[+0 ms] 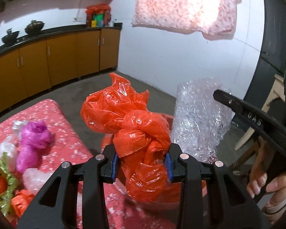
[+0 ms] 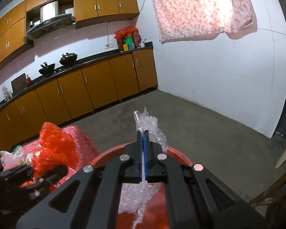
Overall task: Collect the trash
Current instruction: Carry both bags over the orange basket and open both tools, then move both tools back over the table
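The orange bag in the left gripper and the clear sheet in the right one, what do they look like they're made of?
Orange bag: thin glossy plastic film, by its crinkles, knot and translucent shine. Clear sheet: apparently bubble wrap, soft clear plastic covered in small raised bubbles that catch light.

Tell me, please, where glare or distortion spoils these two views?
Left wrist view: the hanging pink cloth is blown out at its centre, and the cabinets curve from fisheye distortion. Right wrist view: the same cloth glares white; the counter bows.
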The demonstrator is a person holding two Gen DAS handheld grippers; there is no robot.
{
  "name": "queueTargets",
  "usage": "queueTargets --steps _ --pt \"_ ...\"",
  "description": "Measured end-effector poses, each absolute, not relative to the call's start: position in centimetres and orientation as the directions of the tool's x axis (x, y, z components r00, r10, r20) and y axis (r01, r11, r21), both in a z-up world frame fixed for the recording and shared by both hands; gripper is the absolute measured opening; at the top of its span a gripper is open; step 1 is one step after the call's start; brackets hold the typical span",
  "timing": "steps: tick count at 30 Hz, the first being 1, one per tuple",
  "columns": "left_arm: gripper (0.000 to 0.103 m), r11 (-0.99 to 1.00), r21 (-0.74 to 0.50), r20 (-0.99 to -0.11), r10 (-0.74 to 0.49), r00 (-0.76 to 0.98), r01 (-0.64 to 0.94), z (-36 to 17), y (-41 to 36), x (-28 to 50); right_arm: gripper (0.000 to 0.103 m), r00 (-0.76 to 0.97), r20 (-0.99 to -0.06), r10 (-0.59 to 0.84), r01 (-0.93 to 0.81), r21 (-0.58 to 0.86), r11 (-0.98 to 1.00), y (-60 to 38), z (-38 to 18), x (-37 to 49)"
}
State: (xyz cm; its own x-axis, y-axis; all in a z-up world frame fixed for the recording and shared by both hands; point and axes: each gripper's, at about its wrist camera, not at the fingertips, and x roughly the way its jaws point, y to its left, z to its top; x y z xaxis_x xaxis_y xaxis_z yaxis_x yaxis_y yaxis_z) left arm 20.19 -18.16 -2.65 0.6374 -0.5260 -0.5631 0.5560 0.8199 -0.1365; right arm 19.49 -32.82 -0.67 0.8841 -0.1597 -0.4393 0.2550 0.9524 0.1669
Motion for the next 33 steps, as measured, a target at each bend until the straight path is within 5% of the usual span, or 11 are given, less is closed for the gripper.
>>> queueTargets --steps 14,17,23,33 --pt "0.038 0.795 -0.135 -0.62 -0.533 0.576 0.591 -4.9 -21.8 22.1 0.004 0.868 -0.479 -0.132 0.258 0.207 0.944 -34.7 -3.3 20.6" --pt "0.046 0.795 -0.136 -0.629 -0.531 0.568 0.592 -5.3 -22.2 22.3 0.008 0.869 -0.48 -0.118 0.253 0.226 0.941 -34.9 -3.5 20.7" --pt "0.06 0.796 -0.133 -0.637 -0.526 0.564 0.591 -5.8 -22.4 22.4 0.03 0.865 -0.479 -0.149 0.28 0.214 0.936 -35.4 -3.6 20.1" --pt "0.066 0.849 -0.101 -0.597 -0.469 0.651 0.519 -4.3 -19.1 20.9 0.071 0.881 -0.431 -0.195 0.282 0.148 0.948 -34.3 -2.5 18.1"
